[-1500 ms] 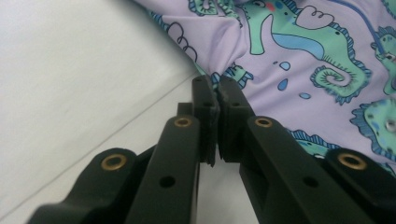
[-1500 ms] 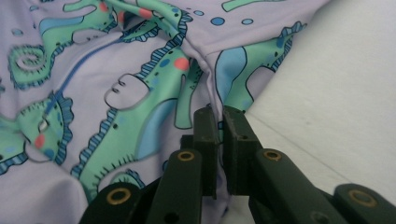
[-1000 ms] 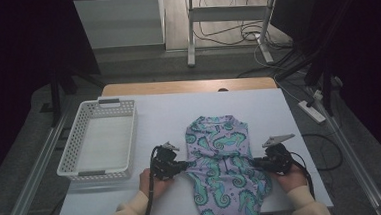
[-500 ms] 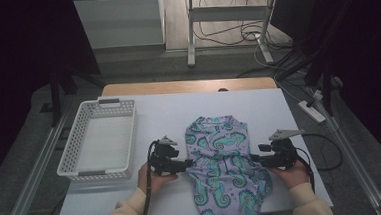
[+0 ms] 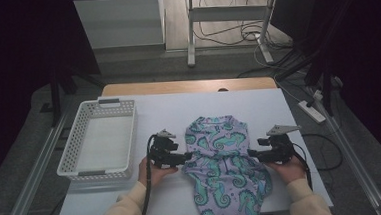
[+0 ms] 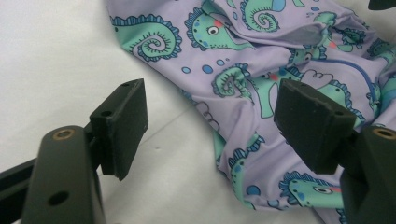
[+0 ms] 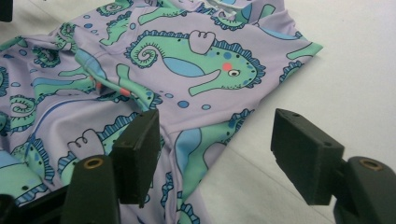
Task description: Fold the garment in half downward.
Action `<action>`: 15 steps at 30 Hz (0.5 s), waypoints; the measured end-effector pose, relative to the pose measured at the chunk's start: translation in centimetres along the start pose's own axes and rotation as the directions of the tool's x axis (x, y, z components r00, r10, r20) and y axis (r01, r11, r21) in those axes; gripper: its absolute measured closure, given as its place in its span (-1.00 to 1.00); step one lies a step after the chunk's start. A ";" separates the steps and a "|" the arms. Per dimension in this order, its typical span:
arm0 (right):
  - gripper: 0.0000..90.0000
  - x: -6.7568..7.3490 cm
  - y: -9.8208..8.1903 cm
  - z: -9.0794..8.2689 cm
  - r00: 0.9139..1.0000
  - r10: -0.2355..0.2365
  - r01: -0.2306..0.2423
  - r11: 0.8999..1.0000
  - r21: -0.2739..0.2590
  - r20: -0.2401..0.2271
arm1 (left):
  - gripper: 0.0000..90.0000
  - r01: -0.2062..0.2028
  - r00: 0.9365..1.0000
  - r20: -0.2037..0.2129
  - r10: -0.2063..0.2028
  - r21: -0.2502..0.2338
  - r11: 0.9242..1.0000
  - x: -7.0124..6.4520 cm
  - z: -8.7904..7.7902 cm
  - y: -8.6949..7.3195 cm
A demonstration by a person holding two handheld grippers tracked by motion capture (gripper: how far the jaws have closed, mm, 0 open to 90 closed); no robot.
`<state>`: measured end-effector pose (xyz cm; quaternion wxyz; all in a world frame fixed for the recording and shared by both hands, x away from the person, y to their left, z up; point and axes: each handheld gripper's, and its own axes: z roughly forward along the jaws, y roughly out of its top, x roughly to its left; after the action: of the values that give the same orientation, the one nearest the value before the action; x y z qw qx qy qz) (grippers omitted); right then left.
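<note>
High view: a lilac garment [image 5: 225, 168] printed with green seahorses lies crumpled on the white table [image 5: 258, 108], near the front edge and right of centre, its lower end reaching the table's near edge. The left gripper [image 5: 186, 158] sits at the garment's left edge, held in the person's left hand [image 5: 152, 171]. The right gripper [image 5: 251, 153] sits at the garment's right edge, held in the right hand [image 5: 287, 170]. Both point inward at the cloth from opposite sides. A white basket [image 5: 98, 140] stands at the left of the table, well apart from the garment. Cream sleeves [image 5: 122, 214] come in from the bottom. A black cable [image 5: 146, 190] trails back from the left gripper along the forearm.

Left gripper view: jaws stand wide apart, having just been opening. No cloth is pinched between them. The garment [image 6: 261, 70] lies beyond and beside the far jaw. Its folded edge runs past that jaw, and bare table [image 6: 56, 56] shows between the pads.

Right gripper view: jaws also stand wide apart, having just been opening, with nothing clamped. The garment [image 7: 187, 65] lies ahead and under the near jaw. Its edge ends in the gap between the pads. White table [image 7: 355, 70] shows beneath the other jaw.
</note>
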<state>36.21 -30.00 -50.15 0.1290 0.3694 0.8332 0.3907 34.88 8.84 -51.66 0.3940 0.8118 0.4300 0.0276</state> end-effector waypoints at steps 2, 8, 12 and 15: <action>-0.32 -0.1 0.2 0.1 1.000 -0.005 0.005 1.000 0.008 0.003 | -0.41 0.010 1.000 0.008 -0.010 0.002 1.000 0.2 0.1 0.2; -0.33 -0.1 0.7 0.5 1.000 -0.015 0.015 1.000 0.007 0.008 | -0.45 0.018 1.000 -0.012 -0.018 0.000 1.000 0.5 0.5 0.7; -0.33 -0.1 0.8 0.8 1.000 -0.019 0.019 1.000 0.010 0.010 | -0.51 0.018 0.999 -0.033 -0.018 0.005 1.000 0.5 0.7 0.9; -0.34 -0.2 1.0 0.9 1.000 -0.019 0.019 1.000 0.014 0.010 | -0.50 0.009 0.999 -0.032 -0.009 0.009 1.000 0.5 0.8 1.1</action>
<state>37.33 -29.26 -50.05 0.1345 0.3642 0.8387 0.3818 36.21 8.33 -51.63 0.3834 0.8113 0.4399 0.0366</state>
